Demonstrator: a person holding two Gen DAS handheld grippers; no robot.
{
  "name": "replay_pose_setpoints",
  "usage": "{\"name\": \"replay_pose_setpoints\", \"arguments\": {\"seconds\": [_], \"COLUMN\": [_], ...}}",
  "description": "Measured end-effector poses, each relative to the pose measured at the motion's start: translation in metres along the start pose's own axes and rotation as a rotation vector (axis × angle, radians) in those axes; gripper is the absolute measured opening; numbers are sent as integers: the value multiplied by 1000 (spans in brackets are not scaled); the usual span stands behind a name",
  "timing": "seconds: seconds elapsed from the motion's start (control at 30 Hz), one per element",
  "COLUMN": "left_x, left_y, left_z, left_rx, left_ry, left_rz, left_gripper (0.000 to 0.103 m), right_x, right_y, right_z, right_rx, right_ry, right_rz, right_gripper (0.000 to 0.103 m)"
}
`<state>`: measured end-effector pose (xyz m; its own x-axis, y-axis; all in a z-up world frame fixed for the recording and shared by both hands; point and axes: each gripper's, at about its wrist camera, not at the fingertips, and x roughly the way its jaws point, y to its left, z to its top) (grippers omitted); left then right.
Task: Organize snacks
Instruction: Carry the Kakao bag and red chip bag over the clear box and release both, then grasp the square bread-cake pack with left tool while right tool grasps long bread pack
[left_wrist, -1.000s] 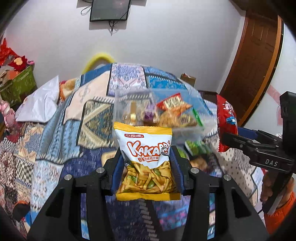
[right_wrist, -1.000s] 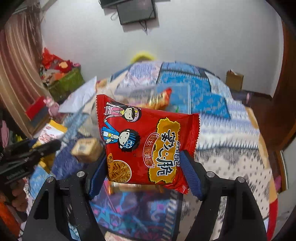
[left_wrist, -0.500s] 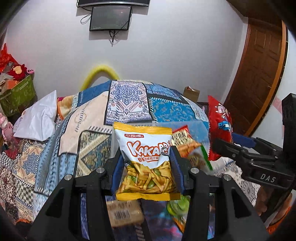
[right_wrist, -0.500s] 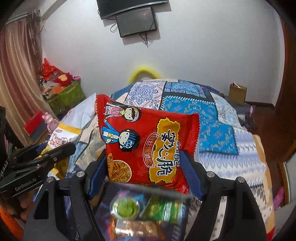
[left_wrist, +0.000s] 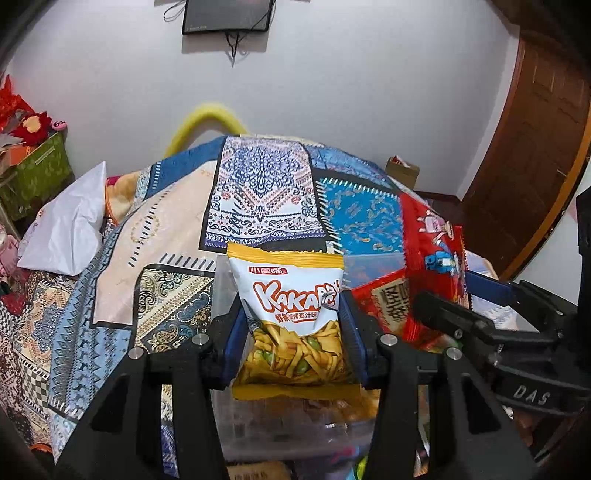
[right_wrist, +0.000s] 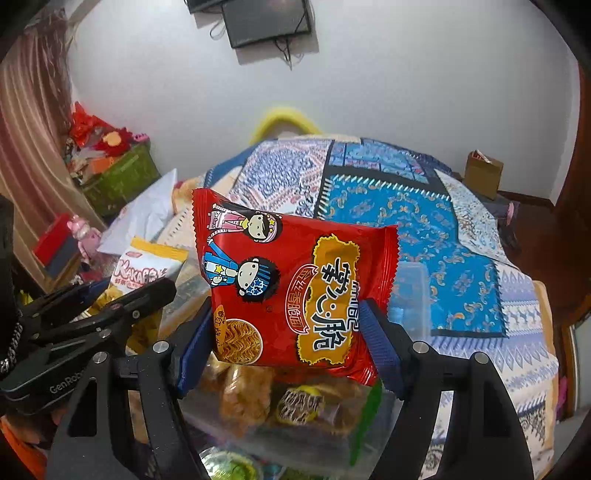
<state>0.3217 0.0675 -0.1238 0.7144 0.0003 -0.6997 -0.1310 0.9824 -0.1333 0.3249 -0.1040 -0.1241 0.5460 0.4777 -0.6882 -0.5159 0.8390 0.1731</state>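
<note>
My left gripper (left_wrist: 291, 343) is shut on a white and yellow Kakapo snack bag (left_wrist: 291, 314), held upright above a clear plastic bin (left_wrist: 280, 424) of snacks. My right gripper (right_wrist: 288, 343) is shut on a red noodle snack packet (right_wrist: 295, 288), also above the bin (right_wrist: 413, 291). Each gripper shows in the other's view: the right gripper (left_wrist: 461, 306) with the red packet (left_wrist: 432, 258) at the right, the left gripper (right_wrist: 122, 295) with the Kakapo bag (right_wrist: 144, 269) at the left. Several snack packs (right_wrist: 258, 395) lie in the bin below.
A patterned patchwork quilt (left_wrist: 258, 192) covers the bed. A white pillow (left_wrist: 70, 225) lies at its left. A green box (left_wrist: 33, 173) with red items stands by the left wall. A wooden door (left_wrist: 535, 147) is at the right, a cardboard box (right_wrist: 484, 170) beyond the bed.
Both grippers, still holding their packets, have moved forward over the clear bin. The bin now lies directly beneath them and close.
</note>
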Motion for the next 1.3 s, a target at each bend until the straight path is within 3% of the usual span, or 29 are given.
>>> {"name": "replay_pose_setpoints", "arguments": {"seconds": [0.27,0.57,1.03,1.3], "left_x": [33,39,-37,-84], "left_y": [6,19,6,12], "left_z": [-4,-8,-9,-31], "left_rx": [-36,-117,-24,-28], "left_ry": [68,118,12,-6], "left_rz": [-3,-45,-40,-45], "left_gripper": [47,54,58,60], "right_x": [21,21,-35,-74], "right_y": [1,2,12,16], "right_z": [-4,-3,-6,-25], "right_rx": [-31,-42,-52,-70], "right_ry": [68,98,12,-38], "right_rz": [-13,-11,-3,-21], "right_gripper": [74,85,85,86]}}
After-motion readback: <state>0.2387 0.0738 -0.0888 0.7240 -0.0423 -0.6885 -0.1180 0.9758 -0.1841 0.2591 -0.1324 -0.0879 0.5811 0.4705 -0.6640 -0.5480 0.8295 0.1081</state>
